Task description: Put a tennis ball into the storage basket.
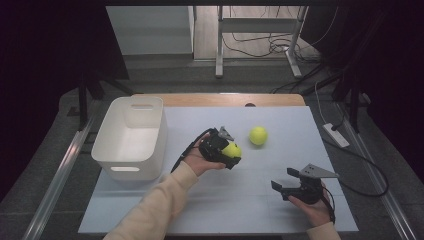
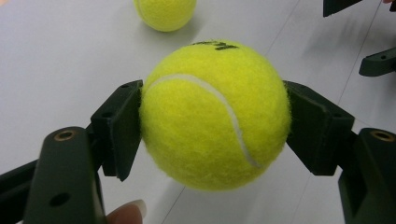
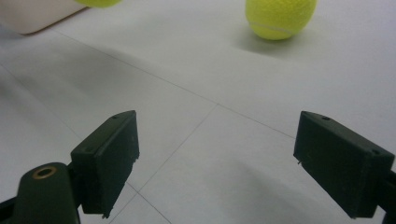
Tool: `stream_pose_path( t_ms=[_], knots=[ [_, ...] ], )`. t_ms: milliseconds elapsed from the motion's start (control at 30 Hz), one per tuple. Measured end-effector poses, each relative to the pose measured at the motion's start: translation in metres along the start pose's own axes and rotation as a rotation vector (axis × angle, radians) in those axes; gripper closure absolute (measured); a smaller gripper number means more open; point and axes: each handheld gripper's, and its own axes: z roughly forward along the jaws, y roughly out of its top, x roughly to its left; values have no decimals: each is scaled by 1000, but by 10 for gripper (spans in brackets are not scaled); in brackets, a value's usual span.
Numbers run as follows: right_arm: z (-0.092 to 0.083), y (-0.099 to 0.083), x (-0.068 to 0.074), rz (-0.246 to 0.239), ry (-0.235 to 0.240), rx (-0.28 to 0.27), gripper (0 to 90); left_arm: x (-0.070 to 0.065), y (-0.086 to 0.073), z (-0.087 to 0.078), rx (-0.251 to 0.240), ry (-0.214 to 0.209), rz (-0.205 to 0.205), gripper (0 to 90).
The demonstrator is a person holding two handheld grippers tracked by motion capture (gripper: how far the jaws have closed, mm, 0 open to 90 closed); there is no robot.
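My left gripper (image 1: 231, 151) is shut on a yellow tennis ball (image 2: 215, 114), both pads pressed against its sides, held a little above the table (image 1: 200, 210). In the high view this ball (image 1: 232, 149) sits mid-table, right of the bin. A second tennis ball (image 1: 258, 135) lies on the table just beyond and to the right; it also shows at the top of the left gripper view (image 2: 164, 13) and the right gripper view (image 3: 280, 17). My right gripper (image 1: 284, 179) rests near the front right, jaws wide open with nothing between them (image 3: 215, 163).
A white plastic bin (image 1: 131, 137) stands at the table's left side, its inside bare. A pale sheet covers the table. A desk frame (image 1: 260, 35) and cables lie on the floor beyond the far edge.
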Motion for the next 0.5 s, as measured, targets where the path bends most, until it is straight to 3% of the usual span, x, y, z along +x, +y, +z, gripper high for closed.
stream_pose_path(
  t_ms=[500],
  knots=[
    [0, 0, 0, -1, 0, 1, 139, 7, -2, -14, -38, 24, -27, 272]
  ],
)
